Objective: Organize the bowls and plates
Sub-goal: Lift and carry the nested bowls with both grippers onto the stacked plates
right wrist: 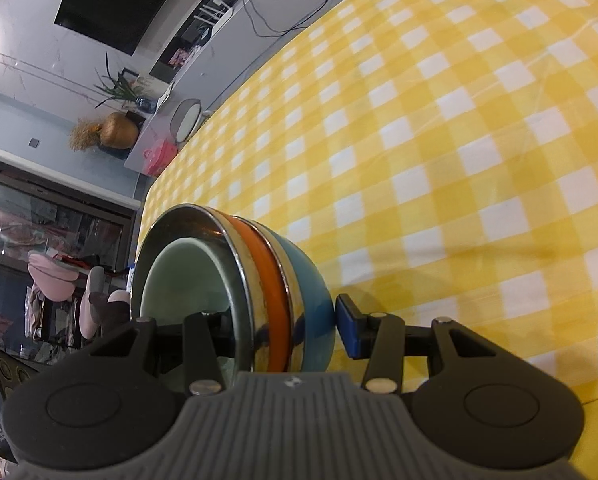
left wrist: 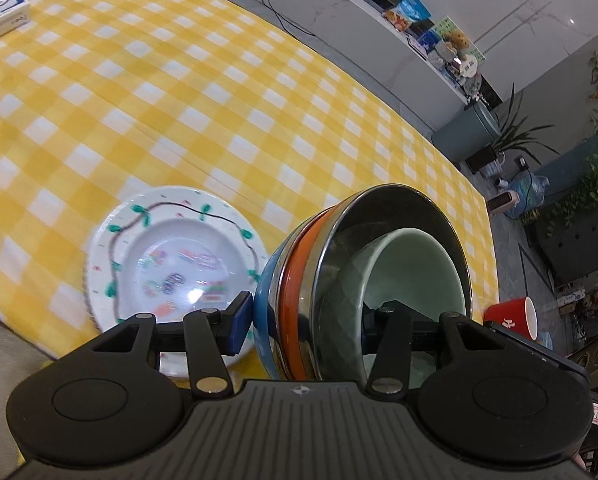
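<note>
A nested stack of bowls (left wrist: 299,292) is held tilted on its side above the yellow checked table (left wrist: 219,100): blue outside, then orange, then steel, with a pale green bowl (left wrist: 411,276) innermost. My left gripper (left wrist: 311,320) is shut on the stack's wall, one finger outside, one inside. My right gripper (right wrist: 283,332) is shut on the same stack (right wrist: 283,284) from the other side. A white patterned plate (left wrist: 171,256) lies on the table left of the stack.
A white box (left wrist: 3,10) sits at the table's far left corner. A red bucket (left wrist: 515,316) stands on the floor past the right table edge. Shelves, plants and a cabinet line the room beyond.
</note>
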A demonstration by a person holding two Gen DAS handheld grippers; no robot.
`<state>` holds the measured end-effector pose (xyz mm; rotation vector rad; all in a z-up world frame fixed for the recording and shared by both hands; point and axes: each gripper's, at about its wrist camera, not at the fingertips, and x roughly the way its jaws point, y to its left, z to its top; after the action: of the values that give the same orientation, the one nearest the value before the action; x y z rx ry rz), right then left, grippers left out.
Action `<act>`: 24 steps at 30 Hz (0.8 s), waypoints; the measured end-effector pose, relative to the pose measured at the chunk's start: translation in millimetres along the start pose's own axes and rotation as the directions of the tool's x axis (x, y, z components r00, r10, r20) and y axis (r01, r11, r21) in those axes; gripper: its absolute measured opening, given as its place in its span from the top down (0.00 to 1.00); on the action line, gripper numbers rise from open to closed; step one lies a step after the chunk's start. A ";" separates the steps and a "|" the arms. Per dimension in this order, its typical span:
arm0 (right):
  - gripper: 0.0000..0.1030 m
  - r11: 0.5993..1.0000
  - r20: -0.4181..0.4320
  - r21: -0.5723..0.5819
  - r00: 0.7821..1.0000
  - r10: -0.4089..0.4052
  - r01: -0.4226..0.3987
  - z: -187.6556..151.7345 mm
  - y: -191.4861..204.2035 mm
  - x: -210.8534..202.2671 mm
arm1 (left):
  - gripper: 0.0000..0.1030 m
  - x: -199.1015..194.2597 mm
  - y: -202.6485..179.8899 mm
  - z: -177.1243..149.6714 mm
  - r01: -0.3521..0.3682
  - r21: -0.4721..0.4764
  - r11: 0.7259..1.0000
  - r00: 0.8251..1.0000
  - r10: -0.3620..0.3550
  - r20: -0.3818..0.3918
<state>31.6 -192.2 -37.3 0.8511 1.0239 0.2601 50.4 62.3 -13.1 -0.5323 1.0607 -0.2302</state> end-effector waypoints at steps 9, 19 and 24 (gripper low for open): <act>0.56 0.999 -0.055 -0.044 0.998 0.014 -0.017 -10.9 37.3 34.5 | 0.46 -21.5 39.4 10.0 -0.019 -0.059 0.998 0.999 0.021 0.032; 0.56 0.998 -0.088 -0.063 0.996 -0.016 0.011 -18.7 56.7 73.4 | 0.46 -13.3 75.7 19.9 -0.015 -0.131 0.991 1.000 0.017 0.016; 0.56 0.998 -0.104 -0.058 0.994 -0.040 0.034 -21.2 58.8 88.4 | 0.46 -3.8 85.5 21.0 -0.016 -0.154 0.988 1.000 0.015 -0.010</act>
<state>71.1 -93.3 -56.5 0.7728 1.1242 0.3030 60.9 143.2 -46.7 -0.6627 1.0963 -0.1373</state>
